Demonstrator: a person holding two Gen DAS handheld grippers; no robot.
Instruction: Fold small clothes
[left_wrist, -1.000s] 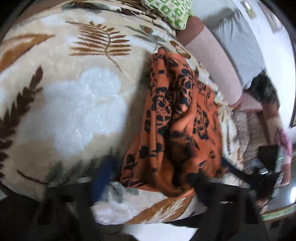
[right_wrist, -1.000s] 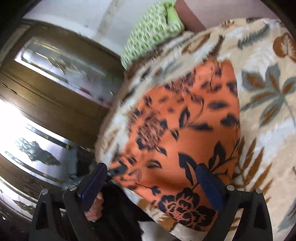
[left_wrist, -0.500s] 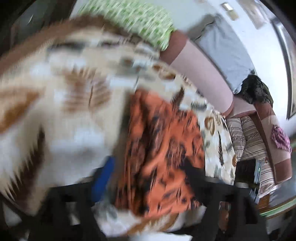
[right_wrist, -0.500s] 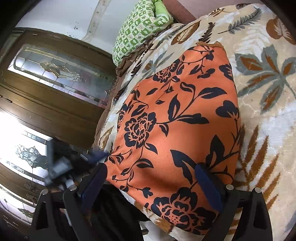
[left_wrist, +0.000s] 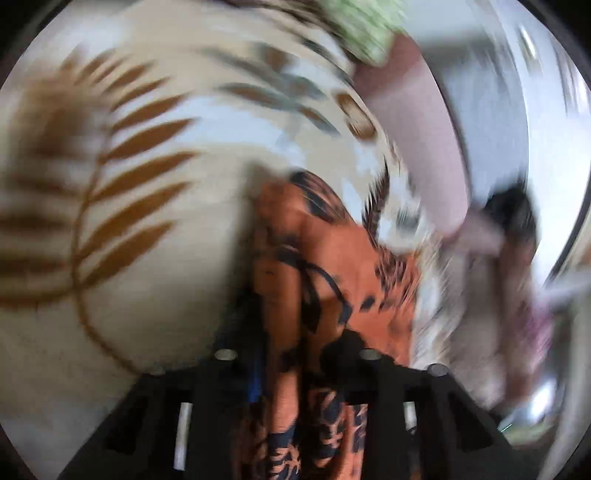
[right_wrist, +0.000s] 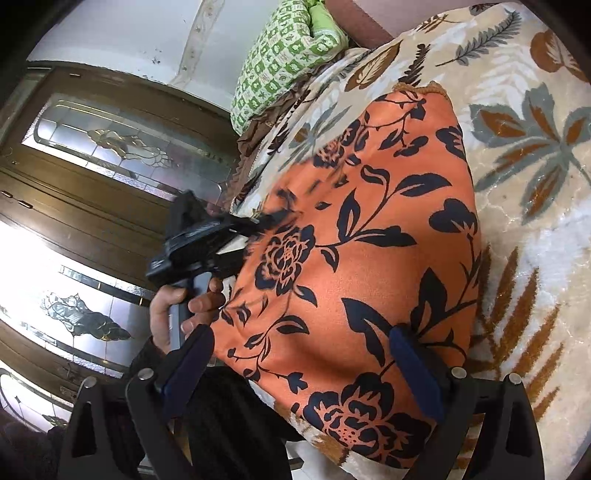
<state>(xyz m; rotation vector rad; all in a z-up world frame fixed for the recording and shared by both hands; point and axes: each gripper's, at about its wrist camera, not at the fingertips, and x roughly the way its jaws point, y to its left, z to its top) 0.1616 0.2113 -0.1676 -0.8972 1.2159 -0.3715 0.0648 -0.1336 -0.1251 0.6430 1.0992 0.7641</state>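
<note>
Orange floral garment lay mid-fold on the bed; left tongs were closing on its edge, right tongs gaped wide; next, carry that edge across.

1. A bed fills most of both views, covered by a cream blanket printed with brown and grey leaves.
2. A green-and-white patterned pillow lies at the far end of the bed.
3. Behind the pillow is a reddish-brown headboard.
4. Beside the bed stand dark wooden doors with leaded glass panes; bright daylight comes through the lower panes.
5. Above the doors the wall is white and slightly stained.
6. The left wrist view is heavily blurred; the room there cannot be made out.
</note>
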